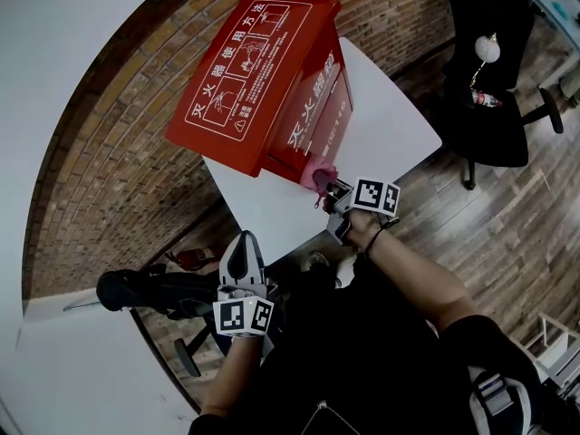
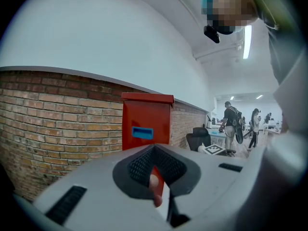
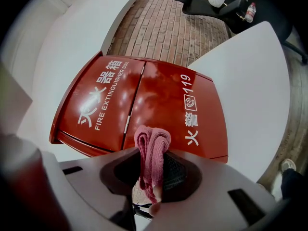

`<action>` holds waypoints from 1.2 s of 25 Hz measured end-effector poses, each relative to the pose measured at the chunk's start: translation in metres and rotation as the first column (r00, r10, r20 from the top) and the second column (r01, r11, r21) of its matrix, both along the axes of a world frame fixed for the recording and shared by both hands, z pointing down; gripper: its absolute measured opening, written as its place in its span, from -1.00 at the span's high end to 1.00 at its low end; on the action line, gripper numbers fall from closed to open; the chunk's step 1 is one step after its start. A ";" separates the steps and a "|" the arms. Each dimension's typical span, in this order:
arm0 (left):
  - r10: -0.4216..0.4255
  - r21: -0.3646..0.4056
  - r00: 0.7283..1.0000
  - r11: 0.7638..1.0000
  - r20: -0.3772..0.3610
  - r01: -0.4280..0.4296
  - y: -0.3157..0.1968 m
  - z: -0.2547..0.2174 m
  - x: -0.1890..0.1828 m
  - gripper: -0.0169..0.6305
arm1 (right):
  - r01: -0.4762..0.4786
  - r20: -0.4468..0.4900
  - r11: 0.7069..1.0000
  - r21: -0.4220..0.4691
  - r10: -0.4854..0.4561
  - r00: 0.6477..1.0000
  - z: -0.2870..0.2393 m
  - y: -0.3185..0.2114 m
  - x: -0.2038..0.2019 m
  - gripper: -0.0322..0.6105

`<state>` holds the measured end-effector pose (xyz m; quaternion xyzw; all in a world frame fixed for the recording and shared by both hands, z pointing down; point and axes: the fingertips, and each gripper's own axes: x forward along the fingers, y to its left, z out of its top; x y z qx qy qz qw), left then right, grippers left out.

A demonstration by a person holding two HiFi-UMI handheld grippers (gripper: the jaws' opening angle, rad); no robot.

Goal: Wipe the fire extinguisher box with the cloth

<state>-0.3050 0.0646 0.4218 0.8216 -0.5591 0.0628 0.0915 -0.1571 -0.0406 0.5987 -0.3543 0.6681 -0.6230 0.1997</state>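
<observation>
Fire extinguisher box (image 1: 263, 80): on white surface (image 1: 390, 120), brick wall (image 1: 109, 179) behind | right tool (image 1: 328, 187): clamped on pink cloth (image 3: 152, 148) | left tool (image 1: 243, 241): closed, empty

box (image 1: 243, 75): red, white lettering, doors closed, upright on white table (image 1: 385, 130) by brick wall (image 1: 113, 184) | cloth (image 1: 320, 172): pink, folded, pinched in right gripper (image 1: 330, 187) jaws, at box front's lower corner, contact unclear
</observation>
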 end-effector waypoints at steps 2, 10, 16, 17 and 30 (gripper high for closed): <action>-0.002 0.000 1.000 1.000 0.000 0.002 0.001 0.000 0.000 0.86 | 0.000 -0.004 1.000 -0.010 0.000 1.000 0.007 0.001 0.000 0.57; -0.021 -0.014 1.000 1.000 0.001 0.021 0.003 0.003 -0.004 0.86 | -0.005 -0.032 1.000 -0.020 0.005 0.999 0.023 0.001 0.000 0.57; -0.022 -0.017 1.000 1.000 0.002 0.022 0.004 0.005 -0.004 0.86 | -0.010 -0.050 0.999 -0.048 0.007 0.999 0.040 0.002 0.000 0.57; -0.023 -0.018 1.000 1.000 0.002 0.023 0.004 0.006 -0.005 0.86 | -0.010 -0.054 0.999 -0.054 0.007 0.998 0.044 0.003 -0.001 0.57; -0.038 -0.027 0.999 0.999 -0.001 0.038 0.009 0.010 -0.013 0.86 | -0.003 -0.105 0.995 -0.099 -0.008 0.994 0.080 0.006 -0.001 0.57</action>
